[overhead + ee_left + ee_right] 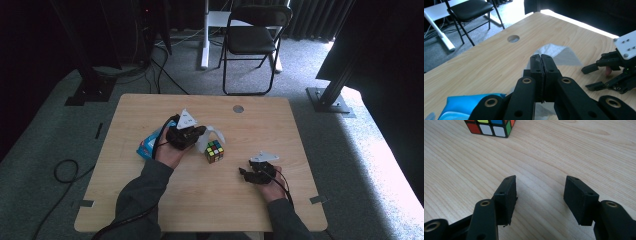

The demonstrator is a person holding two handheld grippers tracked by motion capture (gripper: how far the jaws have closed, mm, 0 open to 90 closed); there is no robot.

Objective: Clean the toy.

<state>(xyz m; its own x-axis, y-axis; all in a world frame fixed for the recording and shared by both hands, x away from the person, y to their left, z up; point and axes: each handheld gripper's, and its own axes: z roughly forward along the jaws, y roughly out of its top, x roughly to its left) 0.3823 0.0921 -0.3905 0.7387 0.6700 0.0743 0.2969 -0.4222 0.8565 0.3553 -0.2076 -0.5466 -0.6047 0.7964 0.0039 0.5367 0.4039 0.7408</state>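
Pale wood tabletop (150, 200) stands on grey carpet (350, 150); our left gripper (541, 58) pinches a white tissue (556, 51), right gripper (540, 188) hangs released.

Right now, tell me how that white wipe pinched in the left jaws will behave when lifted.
The wipe is thin and see-through, so probably very light. It drapes in folds from the left gripper, so likely floppy. It may drag across the puzzle cube beside it.
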